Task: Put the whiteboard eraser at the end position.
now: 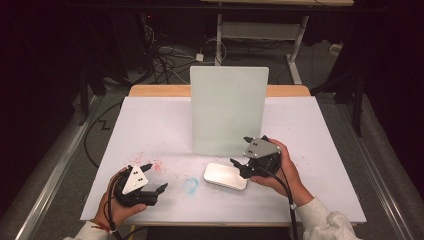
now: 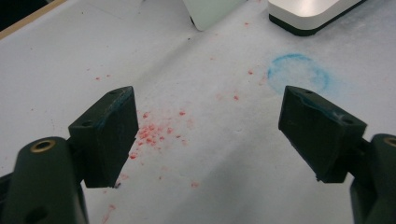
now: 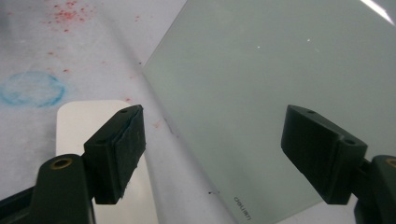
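A pale frosted panel (image 1: 229, 111) stands upright in the middle of the white-covered table (image 1: 150, 125). A white rounded block (image 1: 225, 176) on a dark base lies flat in front of it. My right gripper (image 1: 241, 152) hovers just right of the block, open, with nothing between its jaws. In the right gripper view the gripper (image 3: 212, 149) faces the panel (image 3: 280, 84), with the block (image 3: 88, 126) under one jaw. My left gripper (image 1: 156, 177) rests open at the front left. Its jaws (image 2: 208, 135) stand wide apart over bare paper.
A blue ring mark (image 1: 191, 185) sits between the grippers, left of the block. Red specks (image 1: 150, 165) are scattered by the left gripper. The table's front edge runs close to both hands. Cables and a desk frame (image 1: 260, 30) lie on the floor behind.
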Demonstrator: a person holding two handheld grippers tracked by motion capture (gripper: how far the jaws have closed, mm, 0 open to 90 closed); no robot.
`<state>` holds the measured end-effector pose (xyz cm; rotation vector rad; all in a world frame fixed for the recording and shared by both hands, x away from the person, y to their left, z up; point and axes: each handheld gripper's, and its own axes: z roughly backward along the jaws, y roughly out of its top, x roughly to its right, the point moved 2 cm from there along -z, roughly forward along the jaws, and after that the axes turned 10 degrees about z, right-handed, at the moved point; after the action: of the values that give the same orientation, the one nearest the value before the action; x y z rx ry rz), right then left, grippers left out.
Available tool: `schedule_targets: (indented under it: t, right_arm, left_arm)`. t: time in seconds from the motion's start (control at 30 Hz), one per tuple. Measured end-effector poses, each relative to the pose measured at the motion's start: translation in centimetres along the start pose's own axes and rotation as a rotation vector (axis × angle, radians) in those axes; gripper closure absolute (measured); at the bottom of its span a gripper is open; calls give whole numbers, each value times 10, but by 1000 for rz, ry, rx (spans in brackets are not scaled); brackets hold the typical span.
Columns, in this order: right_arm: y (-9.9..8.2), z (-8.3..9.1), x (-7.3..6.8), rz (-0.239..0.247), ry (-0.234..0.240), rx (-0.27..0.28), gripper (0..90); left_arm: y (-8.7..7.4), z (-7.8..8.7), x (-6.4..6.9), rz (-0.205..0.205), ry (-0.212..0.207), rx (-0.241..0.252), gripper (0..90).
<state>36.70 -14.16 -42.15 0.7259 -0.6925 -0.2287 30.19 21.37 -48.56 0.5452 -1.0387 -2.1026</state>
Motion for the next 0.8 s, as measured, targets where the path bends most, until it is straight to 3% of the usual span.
schedule_targets:
  t: [0.13,0.8]
  right_arm:
    - [-2,4,5,-19,-53,12,216]
    - [-17,27,20,-37,-160,18,201]
  left_arm:
    - [0,0,0,3,-1,1,193]
    - [-1,0,1,-1,-4,0,193]
